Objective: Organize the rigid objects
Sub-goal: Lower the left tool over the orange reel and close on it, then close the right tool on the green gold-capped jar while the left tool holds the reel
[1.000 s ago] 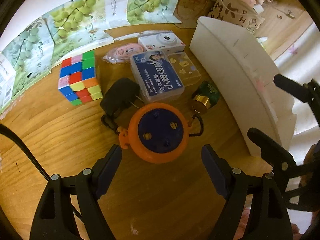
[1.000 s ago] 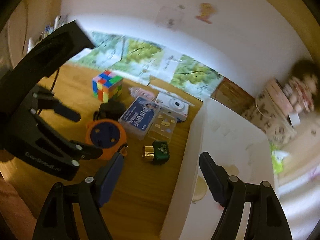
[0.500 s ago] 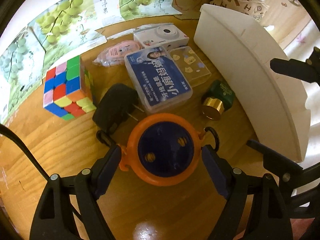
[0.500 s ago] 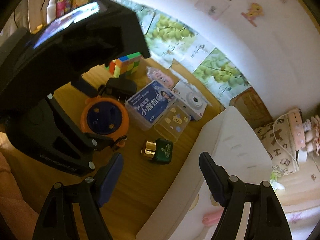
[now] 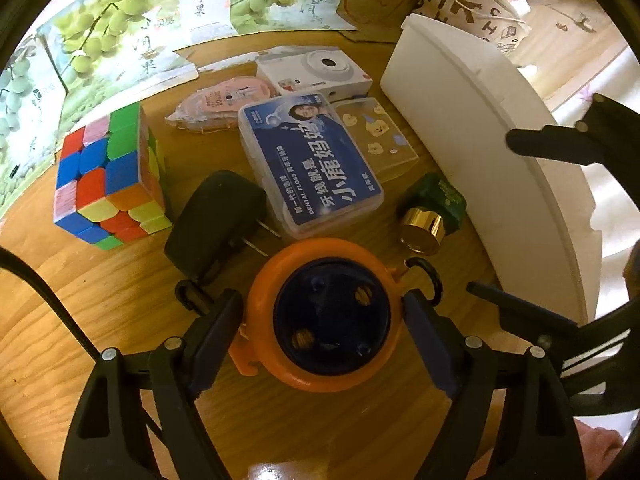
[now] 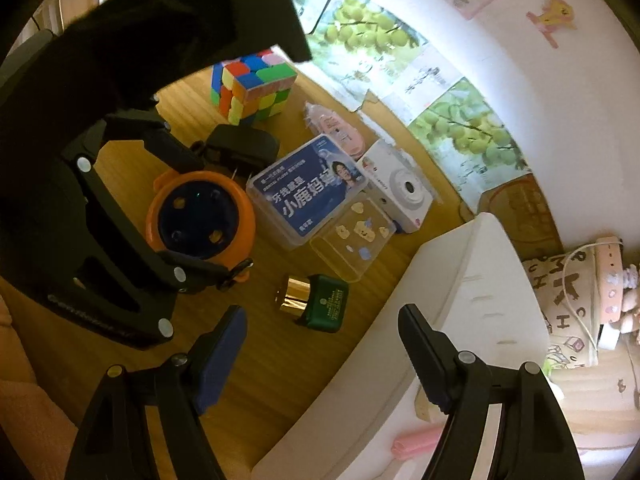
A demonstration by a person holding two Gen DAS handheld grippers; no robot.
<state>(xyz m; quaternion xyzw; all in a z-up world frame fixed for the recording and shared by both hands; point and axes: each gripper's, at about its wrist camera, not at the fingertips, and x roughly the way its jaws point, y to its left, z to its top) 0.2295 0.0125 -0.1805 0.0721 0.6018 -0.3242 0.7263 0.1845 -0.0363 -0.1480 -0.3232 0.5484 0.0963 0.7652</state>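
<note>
With my left hand-held gripper (image 5: 322, 320) straddling the orange reel (image 5: 324, 316) on the wooden surface (image 5: 100, 320), its jaws just narrowing but not clearly pinching yet, I'd squeeze evenly across its widest part before lifting toward the white bin (image 5: 500, 152); the right hand-held gripper (image 6: 320, 344) hangs spread and empty.

wall (image 6: 520, 60): white, grape posters (image 6: 460, 128) | table (image 6: 280, 340): wood — warm light
</note>
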